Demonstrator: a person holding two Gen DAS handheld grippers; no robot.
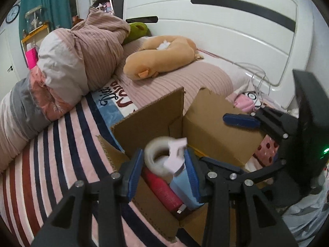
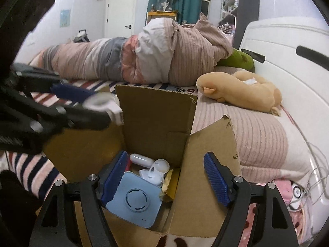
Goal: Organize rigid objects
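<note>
Blue ribbed pads on your left gripper (image 1: 164, 168) sit either side of a clear tape roll (image 1: 157, 158) with a white dispenser piece; the roll fills the gap between them, and motion blur keeps you from seeing whether both pads press it, though the right wrist view shows the roll up in the air between those fingers, above the box. Your right gripper (image 2: 165, 179) is spread wide and has hold of nothing, its fingers straddling the near corner of the cardboard box (image 2: 156, 121).

Inside the box, from the right wrist view, a pale blue square device (image 2: 135, 201) with a ring pattern leans against the near wall, next to the gripper's left pad. Behind it lie a white earbud case (image 2: 141, 159) and a tangle of white plastic pieces (image 2: 156, 171), with a yellow packet (image 2: 170, 183) to their right. From the left wrist view a red cylinder (image 1: 162, 189) lies along the bottom beside the blue device.

The box stands with its flaps up on the striped blanket (image 1: 41, 164) of the bed, and a tan plush toy (image 2: 242, 88) lies beyond it near the white headboard (image 1: 226, 30).
</note>
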